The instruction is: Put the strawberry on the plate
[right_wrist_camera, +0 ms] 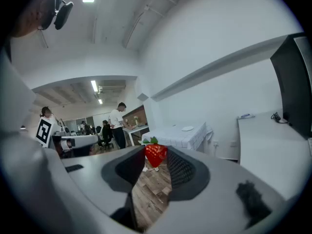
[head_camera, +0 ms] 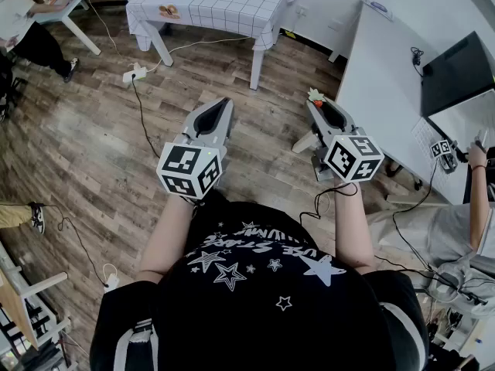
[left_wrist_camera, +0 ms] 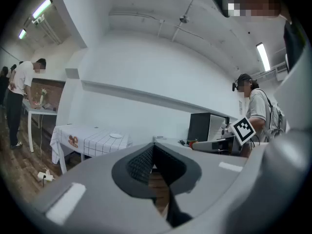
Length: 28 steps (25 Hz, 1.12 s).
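Right gripper (head_camera: pixel 317 105): clamped on strawberry (right_wrist_camera: pixel 156 155) at jaw tips; left gripper (head_camera: pixel 223 103): jaws together, empty; plate (right_wrist_camera: pixel 187 128): well apart, on checked table (head_camera: pixel 209 6); advice: carry level, keep grip steady.

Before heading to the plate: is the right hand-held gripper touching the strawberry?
Touching. The right gripper view shows the strawberry pinched between the jaw tips of the right hand-held gripper.

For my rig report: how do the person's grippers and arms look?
The left gripper and right gripper are grey, tapered, with black pads. Each bears a white cube with black square markers. A black cable leaves the right one. Black shirt.
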Motion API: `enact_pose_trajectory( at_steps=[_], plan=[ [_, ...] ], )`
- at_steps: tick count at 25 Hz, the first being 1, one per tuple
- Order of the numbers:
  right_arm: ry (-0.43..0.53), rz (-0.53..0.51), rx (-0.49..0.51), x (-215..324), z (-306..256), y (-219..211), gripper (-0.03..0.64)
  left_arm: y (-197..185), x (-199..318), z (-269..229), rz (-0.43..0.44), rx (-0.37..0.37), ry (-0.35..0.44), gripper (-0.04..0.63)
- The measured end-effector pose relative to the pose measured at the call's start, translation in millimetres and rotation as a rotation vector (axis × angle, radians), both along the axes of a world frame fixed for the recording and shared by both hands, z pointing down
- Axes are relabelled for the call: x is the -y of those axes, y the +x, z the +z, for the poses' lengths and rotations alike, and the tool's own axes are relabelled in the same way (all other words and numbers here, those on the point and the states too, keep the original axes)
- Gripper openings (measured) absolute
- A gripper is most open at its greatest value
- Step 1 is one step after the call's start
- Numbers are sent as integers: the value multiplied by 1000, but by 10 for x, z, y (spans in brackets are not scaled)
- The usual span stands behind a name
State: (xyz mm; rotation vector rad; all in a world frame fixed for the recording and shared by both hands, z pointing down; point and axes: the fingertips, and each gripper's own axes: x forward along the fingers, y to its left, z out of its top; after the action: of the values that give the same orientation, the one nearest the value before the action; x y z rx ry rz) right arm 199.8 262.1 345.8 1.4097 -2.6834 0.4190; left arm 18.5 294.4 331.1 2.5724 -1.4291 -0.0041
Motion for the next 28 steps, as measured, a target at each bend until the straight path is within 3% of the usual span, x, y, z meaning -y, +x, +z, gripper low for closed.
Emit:
enact_pose_trajectory(
  at_steps=[13,24,28],
  plan=[
    [13,7,4,-162,-6,52,150,122,-165,-1,32,32,16,8],
    [6,-8,-12,-357,37,132,150,272,-306,76,25,18,-5,8],
    [11,-20,39,-396,9,153,150,269,-410,84,0,25,-1,8]
  ],
)
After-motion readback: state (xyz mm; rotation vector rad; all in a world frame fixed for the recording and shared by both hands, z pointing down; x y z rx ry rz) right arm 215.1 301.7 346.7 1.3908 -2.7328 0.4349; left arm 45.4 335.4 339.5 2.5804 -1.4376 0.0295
